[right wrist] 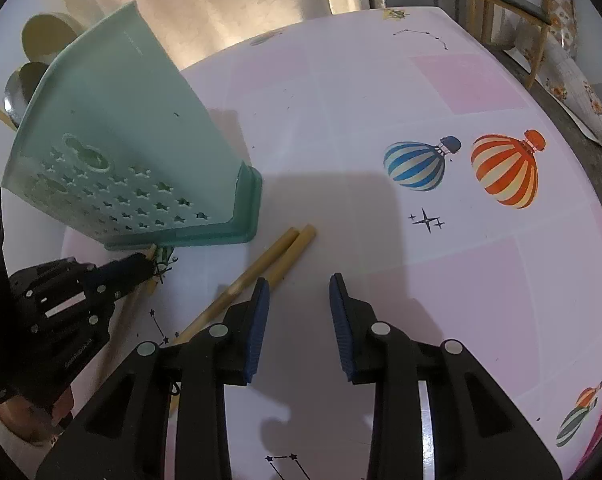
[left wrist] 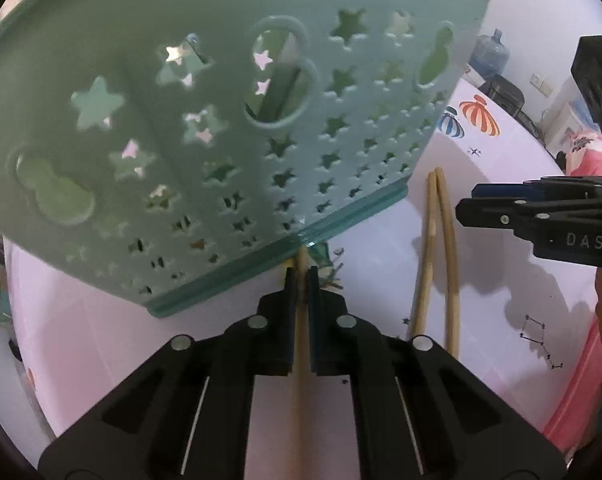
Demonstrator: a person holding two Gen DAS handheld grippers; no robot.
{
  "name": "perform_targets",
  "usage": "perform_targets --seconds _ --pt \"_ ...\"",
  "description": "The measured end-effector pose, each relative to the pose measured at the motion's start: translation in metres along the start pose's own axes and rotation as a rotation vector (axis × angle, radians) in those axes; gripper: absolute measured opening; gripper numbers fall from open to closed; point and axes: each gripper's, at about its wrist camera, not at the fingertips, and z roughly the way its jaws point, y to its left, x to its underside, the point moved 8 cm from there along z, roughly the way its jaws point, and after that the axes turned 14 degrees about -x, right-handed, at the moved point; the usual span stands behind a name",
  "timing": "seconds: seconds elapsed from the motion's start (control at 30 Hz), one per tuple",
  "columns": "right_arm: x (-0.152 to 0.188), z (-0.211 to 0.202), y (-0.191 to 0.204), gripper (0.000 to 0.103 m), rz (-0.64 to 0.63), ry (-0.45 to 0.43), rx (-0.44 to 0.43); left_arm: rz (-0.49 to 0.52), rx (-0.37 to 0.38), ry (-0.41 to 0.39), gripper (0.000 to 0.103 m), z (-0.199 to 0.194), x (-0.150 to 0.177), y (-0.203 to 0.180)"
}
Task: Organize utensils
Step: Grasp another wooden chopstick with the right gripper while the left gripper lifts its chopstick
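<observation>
**One chopstick in the tongs, two more waiting on the tabletop**

So the sorting is only partly done as far as I can tell. The left tongs (left wrist: 300, 280) are clenching a single bamboo chopstick (left wrist: 300, 356), pinched between the blue pads, with its far tip sitting right at the base edge of the teal star-holed utensil holder (left wrist: 205, 128). It isn't in the holder yet. A dark handle is showing through the holder's round cutout, so something's probably stowed in there already, but I can't tell what.

Still left: a pair of chopsticks (right wrist: 261, 268) is lying on the balloon-print tabletop (right wrist: 441, 280), just right of the holder's near corner. The right tongs (right wrist: 299, 292) are hanging over the tabletop with the jaws parted and nothing between them. The pair is passing just beside and under the left-hand finger (right wrist: 261, 316), not inside the gap.
</observation>
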Motion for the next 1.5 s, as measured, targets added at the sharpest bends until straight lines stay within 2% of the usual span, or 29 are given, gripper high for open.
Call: perform_targets --seconds 0.1,0.23,0.37,0.5,0.63,0.8,0.87,0.93,1.03,1.2,1.37,1.5 --pt "0.000 0.000 0.000 0.030 0.006 0.005 -0.010 -0.047 -0.029 -0.054 0.003 -0.020 0.003 0.014" --pt "0.000 0.000 -0.001 0.030 0.036 0.012 -0.045 -0.195 -0.032 -0.174 0.003 -0.073 -0.001 0.054" --pt "0.000 0.003 -0.001 0.030 0.082 0.010 -0.102 -0.367 -0.078 -0.347 0.003 -0.142 -0.008 0.100" --pt "0.001 0.007 0.004 0.030 0.060 0.016 -0.086 -0.512 -0.040 -0.444 0.003 -0.186 -0.012 0.122" --pt "0.000 0.012 0.013 0.030 0.000 0.019 -0.037 -0.519 -0.109 -0.515 0.003 -0.206 -0.016 0.126" --pt "-0.002 0.020 0.023 0.030 -0.107 0.021 0.068 -0.470 -0.134 -0.507 0.003 -0.200 -0.016 0.113" --pt "-0.002 0.023 0.024 0.024 -0.143 0.013 0.112 -0.456 -0.138 -0.512 0.003 -0.204 -0.014 0.113" --pt "-0.002 0.021 0.021 0.017 -0.140 0.001 0.115 -0.452 -0.135 -0.516 0.003 -0.205 -0.016 0.110" --pt "-0.003 0.018 0.014 0.011 -0.106 -0.008 0.091 -0.440 -0.138 -0.519 0.003 -0.202 -0.016 0.108" --pt "-0.010 0.018 0.006 0.009 -0.078 0.003 0.077 -0.438 -0.140 -0.517 0.004 -0.200 -0.015 0.106" --pt "-0.024 0.024 0.011 0.010 -0.146 0.018 0.118 -0.438 -0.132 -0.512 0.004 -0.198 -0.014 0.104" --pt "-0.026 0.020 0.004 0.006 -0.077 0.021 0.084 -0.436 -0.132 -0.512 0.004 -0.194 -0.012 0.101"
